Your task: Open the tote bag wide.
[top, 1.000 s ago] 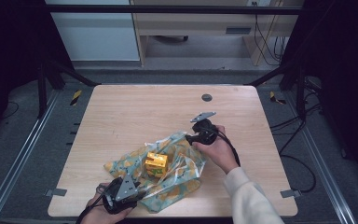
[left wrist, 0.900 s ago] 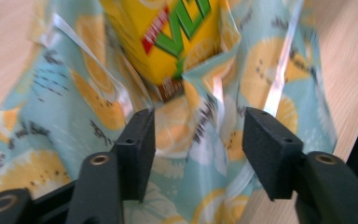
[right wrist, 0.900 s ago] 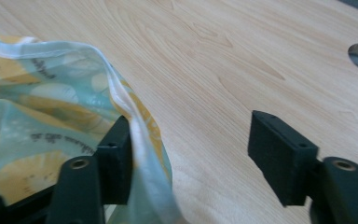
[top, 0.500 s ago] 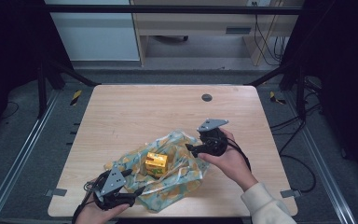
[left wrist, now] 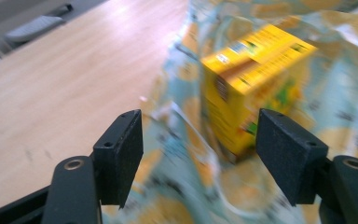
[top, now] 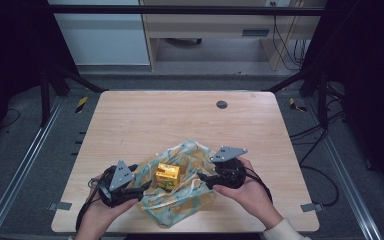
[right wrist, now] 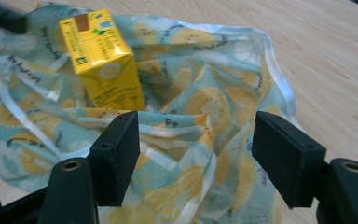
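A yellow drink carton point(top: 167, 174) stands upright on a crumpled pale-green cloth printed with lemon slices point(top: 190, 202), near the table's front edge. My left gripper point(top: 142, 186) is at the cloth's left side, open; in its own view the carton point(left wrist: 247, 88) lies ahead, toward the right jaw. My right gripper point(top: 204, 181) is at the cloth's right side, also open. Its view looks over a raised fold of cloth point(right wrist: 200, 126) toward the carton point(right wrist: 103, 60) at upper left.
The wooden table point(top: 130, 120) has a round grommet hole point(top: 222, 104) at its far middle. Metal frame rails point(top: 20, 170) run along both sides. Cables trail at the right of the table.
The left gripper moved up from the front edge toward the cloth's left side. The right gripper drew back toward the front, from the cloth's far right edge to its right side.
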The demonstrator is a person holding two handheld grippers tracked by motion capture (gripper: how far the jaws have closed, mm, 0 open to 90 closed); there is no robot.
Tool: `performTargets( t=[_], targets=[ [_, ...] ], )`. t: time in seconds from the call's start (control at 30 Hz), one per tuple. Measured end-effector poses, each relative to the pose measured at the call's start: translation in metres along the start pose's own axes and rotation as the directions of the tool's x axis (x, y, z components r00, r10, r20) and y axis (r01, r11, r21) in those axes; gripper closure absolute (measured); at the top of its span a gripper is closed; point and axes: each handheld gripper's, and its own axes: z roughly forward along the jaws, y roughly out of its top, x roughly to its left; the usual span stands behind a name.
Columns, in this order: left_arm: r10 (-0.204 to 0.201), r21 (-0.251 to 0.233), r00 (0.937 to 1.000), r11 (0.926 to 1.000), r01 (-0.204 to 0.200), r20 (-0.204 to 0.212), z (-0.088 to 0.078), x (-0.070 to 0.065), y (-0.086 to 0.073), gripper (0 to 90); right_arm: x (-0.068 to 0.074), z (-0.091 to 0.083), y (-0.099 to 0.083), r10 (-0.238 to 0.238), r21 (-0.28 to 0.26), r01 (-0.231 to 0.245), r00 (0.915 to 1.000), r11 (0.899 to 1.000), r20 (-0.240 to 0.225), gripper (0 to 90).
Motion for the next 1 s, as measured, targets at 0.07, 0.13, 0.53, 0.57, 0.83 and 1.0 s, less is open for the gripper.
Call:
performTargets(
  t=[0.07,0.13,0.53,0.57,0.83,1.0],
  targets=[
    [0.005,0.020,0.9999,0.9998,-0.005,-0.009,0.007,0.008,0.008,32.8,0.005,-0.003,-0.002,0.007,-0.008,-0.007,0.9998,1.000,-0.021,32.8],
    [-0.007,0.032,0.9999,0.9995,0.007,-0.008,0.015,0.013,0.011,32.7,0.010,-0.002,-0.006,0.004,0.000,-0.004,0.9993,1.000,-0.038,32.0],
    [-0.065,0.146,0.9961,0.9877,0.056,0.060,0.051,0.022,-0.022,53.2,0.029,0.033,-0.044,-0.019,0.109,0.027,0.9973,0.994,-0.071,48.0],
    [-0.064,0.158,0.9961,0.9860,0.054,0.060,0.053,0.022,-0.024,57.2,0.029,0.035,-0.046,-0.023,0.109,0.032,0.9967,0.994,-0.077,53.3],
    [-0.020,0.143,0.9990,0.9896,0.014,0.041,0.046,0.016,-0.021,86.7,0.030,0.039,-0.056,-0.028,0.131,0.047,0.9896,0.990,-0.141,90.0],
    [0.008,0.182,0.9991,0.9833,-0.016,0.042,0.040,0.010,-0.029,88.8,0.033,0.026,-0.062,-0.033,0.137,0.057,0.9848,0.989,-0.170,90.0]
  ],
)
